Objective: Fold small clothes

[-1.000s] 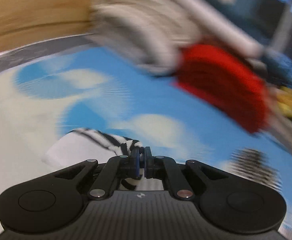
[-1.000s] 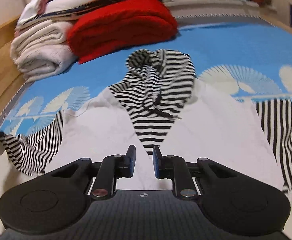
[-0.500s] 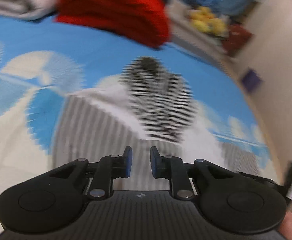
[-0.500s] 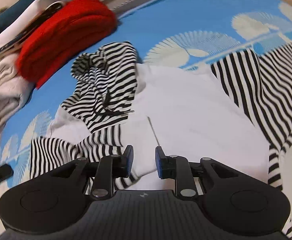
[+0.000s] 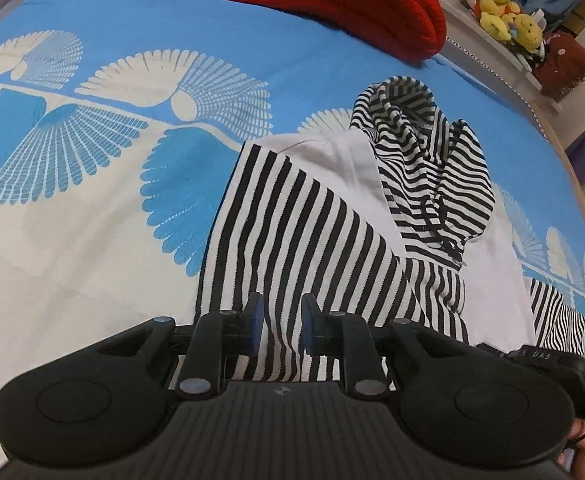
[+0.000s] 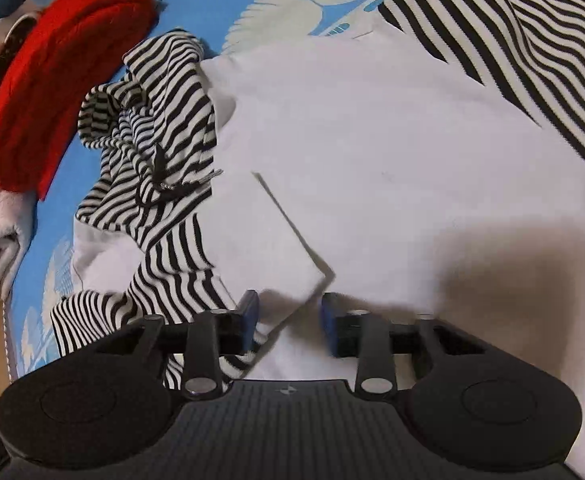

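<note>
1. The hoodie (image 6: pixel 372 128) lay flat on the bed (image 5: pixel 92 240), one striped sleeve (image 5: pixel 300 240) folded inward.
2. The left gripper (image 5: pixel 282 322) hovered released; the right gripper (image 6: pixel 288 320) was closing around white fabric.
3. Pinching only the hem edge would probably fold cleanest.

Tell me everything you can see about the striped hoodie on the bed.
The hoodie is a soft knit with a plain white body, black-and-white striped sleeves and a striped hood with a dark drawstring. It lies spread flat on the blue patterned bedspread. One striped sleeve is folded in over the body; the other sleeve lies out to the side. A white flap's corner sits between the right tongs, whose jaws are closing.
</note>
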The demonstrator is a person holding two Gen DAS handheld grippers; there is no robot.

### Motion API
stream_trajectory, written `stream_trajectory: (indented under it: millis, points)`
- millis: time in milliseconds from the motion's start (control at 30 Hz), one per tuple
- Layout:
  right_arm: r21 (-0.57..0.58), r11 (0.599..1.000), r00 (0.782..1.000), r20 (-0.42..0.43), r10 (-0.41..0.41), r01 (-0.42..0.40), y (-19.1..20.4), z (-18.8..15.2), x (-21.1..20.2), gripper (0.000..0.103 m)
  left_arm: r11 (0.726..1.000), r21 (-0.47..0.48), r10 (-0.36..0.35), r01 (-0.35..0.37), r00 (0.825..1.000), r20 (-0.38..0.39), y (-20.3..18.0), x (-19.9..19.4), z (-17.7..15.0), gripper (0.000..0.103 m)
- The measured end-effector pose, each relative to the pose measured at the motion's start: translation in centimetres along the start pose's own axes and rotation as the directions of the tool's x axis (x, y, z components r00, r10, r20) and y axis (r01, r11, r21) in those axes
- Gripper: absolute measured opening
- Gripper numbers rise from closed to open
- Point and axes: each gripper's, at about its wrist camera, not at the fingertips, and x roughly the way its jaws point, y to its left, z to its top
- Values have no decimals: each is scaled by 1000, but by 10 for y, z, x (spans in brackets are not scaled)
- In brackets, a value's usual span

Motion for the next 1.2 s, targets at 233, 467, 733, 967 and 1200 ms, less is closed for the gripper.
stream_trajectory:
  millis: [233, 467, 733, 967, 1200]
  points:
    - [-189, 954, 913, 298, 281, -232, 36, -6, -75, 2, 1000, 22, 19, -19, 1000, -3, 2, 4, -1, 20]
    - [-68, 994, 934, 353, -56, 86, 12, -15, -74, 3, 999, 41, 16, -11, 992, -124, 5, 37, -21, 20]
    - [88, 993, 959, 268, -97, 76, -20, 4, -63, 23, 998, 62, 35, -26, 987, -155, 4, 48, -34, 20]
    - [202, 974, 984, 117, -131, 105, -51, 12, -29, 35, 997, 81, 18, -6, 990, -141, -4, 43, -34, 20]
    - [61, 998, 957, 291, 5, -23, -19, 9, -66, 2, 992, 126, 16, 1, 990, -138, -14, 40, -36, 20]
